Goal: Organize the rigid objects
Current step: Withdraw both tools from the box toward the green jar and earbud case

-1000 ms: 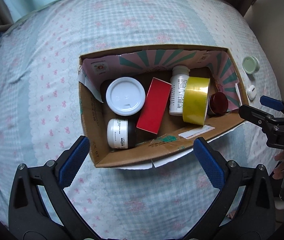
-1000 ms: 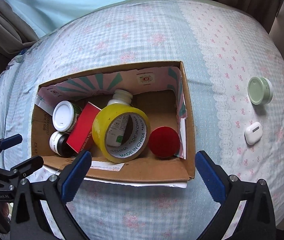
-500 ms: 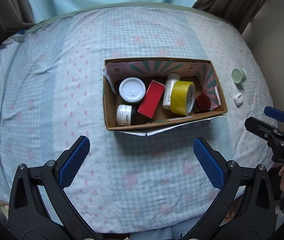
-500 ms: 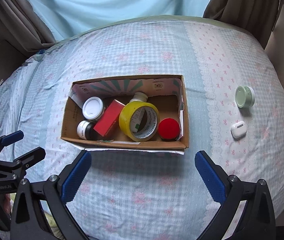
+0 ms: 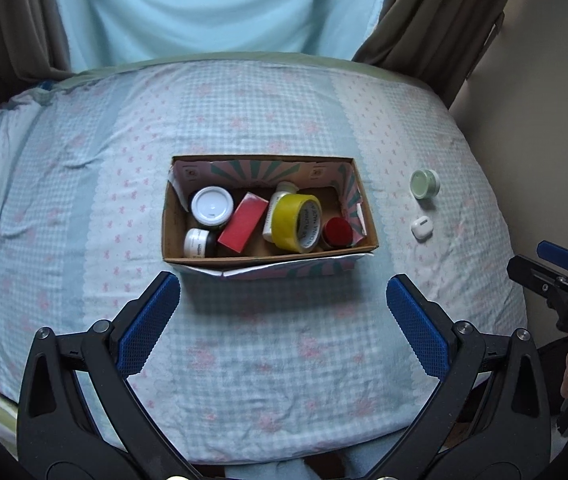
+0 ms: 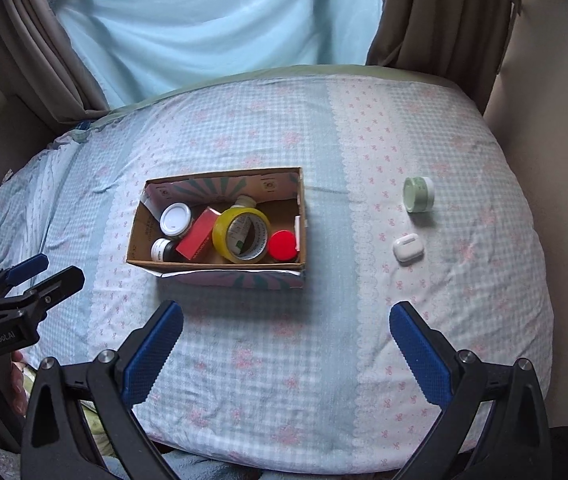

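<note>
**Both grippers empty above the bed, box packed**

The left gripper (image 5: 283,308) and right gripper (image 6: 286,336) hang with fingers spread wide, gripping nothing. The brown cardboard box (image 6: 220,266) sits mid-bed on the blue checked sheet (image 6: 284,380), holding the yellow tape roll (image 6: 241,234), red carton (image 6: 198,240) and jars. The pale green round jar (image 6: 418,195) and white earbud case (image 6: 408,247) lie outside, to its right.

A cardboard box (image 6: 220,268) sits mid-bed (image 6: 284,360), holding yellow tape (image 6: 240,234) and jars. To its right lie a green jar (image 6: 418,195) and, nearer, a white earbud case (image 6: 408,247).
</note>
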Tool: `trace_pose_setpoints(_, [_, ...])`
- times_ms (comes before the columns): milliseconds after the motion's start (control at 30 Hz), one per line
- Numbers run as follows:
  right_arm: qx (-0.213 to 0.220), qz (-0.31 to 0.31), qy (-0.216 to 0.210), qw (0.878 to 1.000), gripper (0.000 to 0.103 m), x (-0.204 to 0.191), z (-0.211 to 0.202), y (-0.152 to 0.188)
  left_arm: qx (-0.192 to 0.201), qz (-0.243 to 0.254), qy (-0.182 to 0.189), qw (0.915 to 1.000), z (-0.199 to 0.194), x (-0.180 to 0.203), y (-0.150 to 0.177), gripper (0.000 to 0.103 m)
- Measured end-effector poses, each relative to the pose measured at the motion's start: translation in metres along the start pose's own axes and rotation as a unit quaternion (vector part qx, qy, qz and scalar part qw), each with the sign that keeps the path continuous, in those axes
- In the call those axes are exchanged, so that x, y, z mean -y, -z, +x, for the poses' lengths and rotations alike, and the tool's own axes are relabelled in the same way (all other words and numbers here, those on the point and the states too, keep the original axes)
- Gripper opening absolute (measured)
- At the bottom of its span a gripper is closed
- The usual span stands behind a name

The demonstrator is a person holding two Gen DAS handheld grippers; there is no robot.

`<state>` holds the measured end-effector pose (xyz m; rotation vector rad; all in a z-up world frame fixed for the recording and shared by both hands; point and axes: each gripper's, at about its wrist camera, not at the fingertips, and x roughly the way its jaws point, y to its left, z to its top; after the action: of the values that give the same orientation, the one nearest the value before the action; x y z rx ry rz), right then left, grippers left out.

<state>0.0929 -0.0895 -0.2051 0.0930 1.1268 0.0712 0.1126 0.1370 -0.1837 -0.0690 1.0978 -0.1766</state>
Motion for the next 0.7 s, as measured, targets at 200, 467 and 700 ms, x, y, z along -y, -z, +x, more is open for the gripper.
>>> trace_pose_setpoints(200, [0.019,-0.002,-0.005,1.0,0.103,0.074,-0.015,-0.006,0.009,-0.005,-0.022,0.9997,0.004,0.072,0.008,0.103])
trace_pose_setpoints(467, [0.027,-0.104,-0.036,0.994,0.103,0.171,-0.009,-0.033,-0.016,-0.061,-0.029,0.9976,0.04,0.179,0.018,0.103])
trace_pose_setpoints(700, [0.003,-0.161,-0.036,0.986,0.103,0.22,0.017,-0.063,-0.053,-0.096,-0.021,0.9938,0.097,0.237,0.016,0.103])
